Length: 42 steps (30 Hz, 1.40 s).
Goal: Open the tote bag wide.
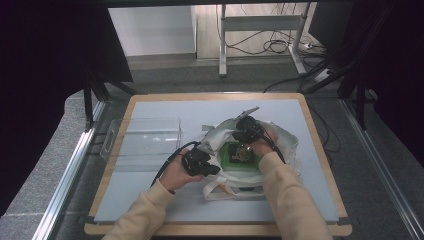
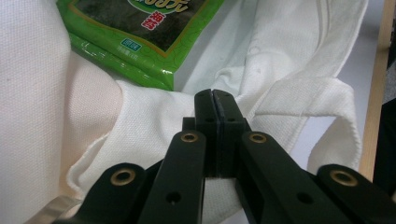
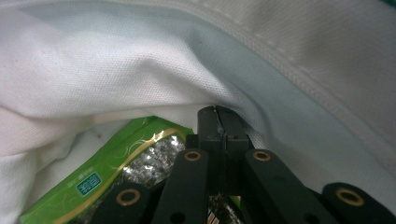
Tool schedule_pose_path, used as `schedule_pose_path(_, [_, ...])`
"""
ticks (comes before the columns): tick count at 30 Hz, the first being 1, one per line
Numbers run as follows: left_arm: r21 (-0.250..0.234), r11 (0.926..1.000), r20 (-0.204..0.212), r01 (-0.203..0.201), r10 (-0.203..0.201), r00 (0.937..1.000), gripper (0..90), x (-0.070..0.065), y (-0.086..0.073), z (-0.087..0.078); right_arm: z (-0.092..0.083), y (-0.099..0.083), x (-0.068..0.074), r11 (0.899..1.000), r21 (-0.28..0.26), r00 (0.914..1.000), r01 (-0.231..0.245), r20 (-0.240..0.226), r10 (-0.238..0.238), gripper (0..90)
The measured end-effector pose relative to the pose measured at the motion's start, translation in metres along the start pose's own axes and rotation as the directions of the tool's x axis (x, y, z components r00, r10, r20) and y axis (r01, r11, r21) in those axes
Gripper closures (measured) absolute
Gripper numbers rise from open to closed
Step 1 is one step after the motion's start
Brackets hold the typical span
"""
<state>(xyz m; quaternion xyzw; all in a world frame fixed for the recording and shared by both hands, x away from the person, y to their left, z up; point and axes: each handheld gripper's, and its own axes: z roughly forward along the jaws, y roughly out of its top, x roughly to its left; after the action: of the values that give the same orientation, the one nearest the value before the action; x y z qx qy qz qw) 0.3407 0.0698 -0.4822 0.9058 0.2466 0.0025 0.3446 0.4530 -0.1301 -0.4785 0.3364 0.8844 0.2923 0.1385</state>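
Closed fingers (image 2: 215,100) against white bag (image 2: 154,112)

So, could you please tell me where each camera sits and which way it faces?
High view: above the person's side, looking forward and down at the white cloth tote bag; both forearms, left gripper and right gripper show.
Left gripper view: rides the left gripper, facing the bag's fold.
Right gripper view: rides the right gripper, looking inside the bag.
All three views share the green seaweed snack packet.

Green packet (image 2: 140,28): red and white characters, too blurred to read.
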Motion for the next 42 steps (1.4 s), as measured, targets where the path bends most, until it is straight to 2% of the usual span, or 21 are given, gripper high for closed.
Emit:
schedule_pose_path(4, [0.001,1.0000,0.001,0.000,0.000,1.0000,90.0,0.000,0.000,0.000,0.001,0.001,-0.001,1.000,-0.007,0.9999,0.005,0.016,-0.005,89.0])
schedule_pose_path(9, [0.001,1.0000,0.002,0.001,-0.001,1.0000,90.0,0.000,0.000,0.000,-0.001,-0.002,0.000,1.000,-0.017,0.9999,-0.013,0.003,0.013,89.0])
schedule_pose_path(11, [0.010,0.9999,0.001,-0.013,0.013,0.9999,90.0,0.001,0.000,-0.001,-0.006,-0.004,0.001,1.000,-0.025,0.9999,-0.011,-0.006,0.011,89.0])
schedule_pose_path(15, [0.009,0.9999,0.003,-0.011,0.011,0.9999,90.0,0.001,0.000,-0.001,-0.022,-0.010,0.003,0.999,-0.047,0.9999,-0.011,-0.013,0.010,89.0])
schedule_pose_path(19, [0.001,1.0000,0.003,-0.001,0.001,1.0000,90.0,0.000,0.001,-0.001,-0.042,-0.019,0.004,0.997,-0.066,0.9994,-0.030,-0.015,0.030,89.0])
schedule_pose_path(22, [0.007,0.9999,0.001,-0.012,0.012,0.9999,90.0,0.001,0.001,-0.002,-0.056,-0.029,0.002,0.996,-0.080,0.9991,-0.041,-0.015,0.040,89.0])
schedule_pose_path(23, [-0.005,1.0000,0.003,0.001,-0.001,1.0000,90.0,0.000,0.001,-0.001,-0.060,-0.032,0.002,0.995,-0.082,0.9985,-0.052,-0.018,0.051,89.0])
schedule_pose_path(27, [-0.013,0.9999,0.006,0.008,-0.008,1.0000,90.0,-0.001,0.001,-0.003,-0.075,-0.046,-0.002,0.991,-0.092,0.9952,-0.096,-0.024,0.095,88.9])
schedule_pose_path(29, [-0.020,0.9998,0.009,0.007,-0.007,0.9999,90.0,0.000,0.000,-0.005,-0.081,-0.053,-0.004,0.989,-0.105,0.9945,-0.104,-0.021,0.103,88.9])
schedule_pose_path(35, [-0.069,0.9974,0.020,0.020,-0.018,0.9996,89.6,0.001,0.000,-0.018,-0.098,-0.068,-0.006,0.985,-0.119,0.9923,-0.124,-0.010,0.124,88.8])
schedule_pose_path(36, [-0.075,0.9971,0.016,0.012,-0.011,0.9998,89.4,0.001,0.000,-0.022,-0.101,-0.070,-0.006,0.985,-0.119,0.9919,-0.127,-0.012,0.126,88.8])
schedule_pose_path(39, [-0.120,0.9926,0.016,0.022,-0.020,0.9997,88.2,-0.001,0.000,-0.032,-0.106,-0.075,-0.006,0.982,-0.126,0.9904,-0.138,-0.012,0.137,88.4])
schedule_pose_path(42, [-0.164,0.9859,-0.005,0.032,-0.033,0.9994,83.1,0.000,-0.001,-0.042,-0.110,-0.077,-0.006,0.981,-0.131,0.9899,-0.141,-0.008,0.142,88.3])
